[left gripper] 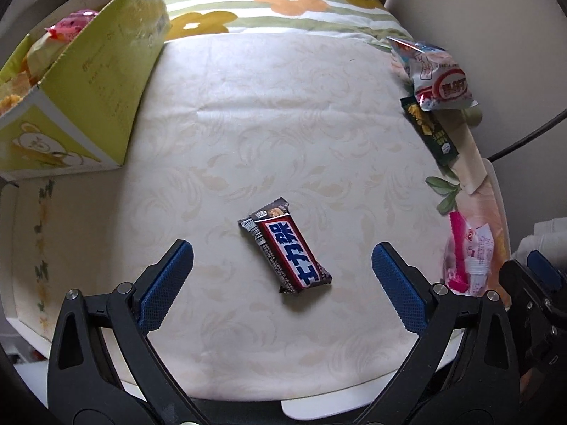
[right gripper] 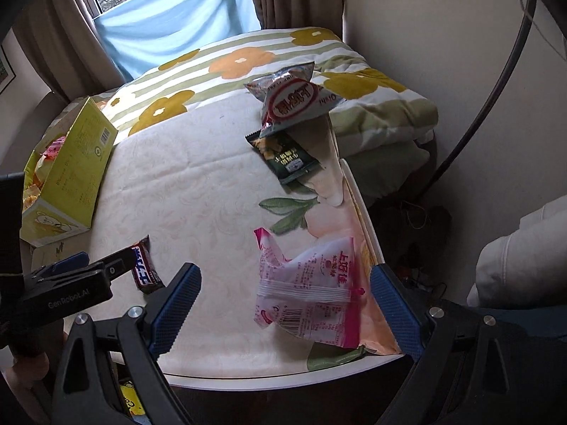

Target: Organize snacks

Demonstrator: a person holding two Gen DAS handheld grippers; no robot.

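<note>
Two open grippers, left gripper (left gripper: 282, 265) over chocolate bar (left gripper: 285, 248), right gripper (right gripper: 285, 301) over pink packet (right gripper: 306, 290)

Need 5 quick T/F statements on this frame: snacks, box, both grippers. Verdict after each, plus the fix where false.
1. The chocolate bar lies on the table between the open fingers of the left gripper. True.
2. The right gripper is clamped on the pink packet. False: its jaws stand open, the packet lying flat between them.
3. The yellow box is empty. False: snacks show inside it.
4. The dark green packet sits partly under the white bag with the red circle. True.
5. The chocolate bar is already in the box. False: it is on the tablecloth.
</note>
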